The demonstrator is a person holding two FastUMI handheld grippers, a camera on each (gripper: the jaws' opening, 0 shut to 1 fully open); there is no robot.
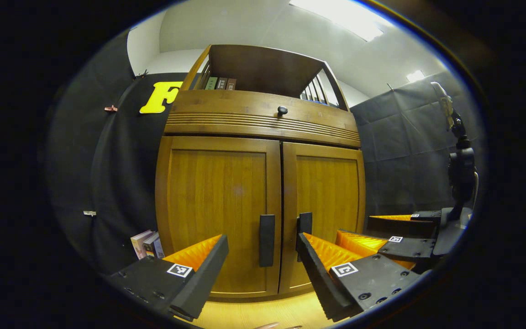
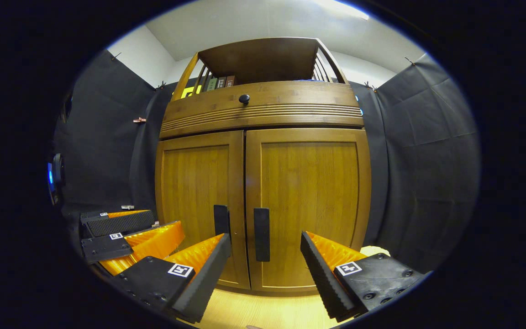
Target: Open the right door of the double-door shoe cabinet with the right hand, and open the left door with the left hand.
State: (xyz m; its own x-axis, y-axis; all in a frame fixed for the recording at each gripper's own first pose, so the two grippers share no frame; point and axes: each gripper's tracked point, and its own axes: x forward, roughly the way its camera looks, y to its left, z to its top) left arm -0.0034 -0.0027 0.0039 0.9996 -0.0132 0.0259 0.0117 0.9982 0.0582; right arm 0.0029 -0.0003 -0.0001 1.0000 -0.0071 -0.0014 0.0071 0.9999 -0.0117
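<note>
A brown wooden shoe cabinet stands in front of me with both doors shut. In the left gripper view, my left gripper (image 1: 263, 256) is open just short of the left door (image 1: 219, 205), its fingers either side of that door's dark vertical handle (image 1: 266, 240). The right door (image 1: 329, 196) has its own handle (image 1: 304, 224). My right gripper (image 1: 359, 230) shows farther right. In the right gripper view, my right gripper (image 2: 265, 258) is open, framing the right door's handle (image 2: 261, 234) on the right door (image 2: 308, 192). The left door's handle (image 2: 221, 219) and the left gripper (image 2: 165, 224) lie to its left.
Above the doors is a drawer front with a round knob (image 1: 282, 110), and an open shelf with books (image 1: 219, 83). More books (image 1: 146, 244) stand on the floor left of the cabinet. A dark stand (image 1: 461, 173) rises at the right. The floor (image 1: 263, 315) is light wood.
</note>
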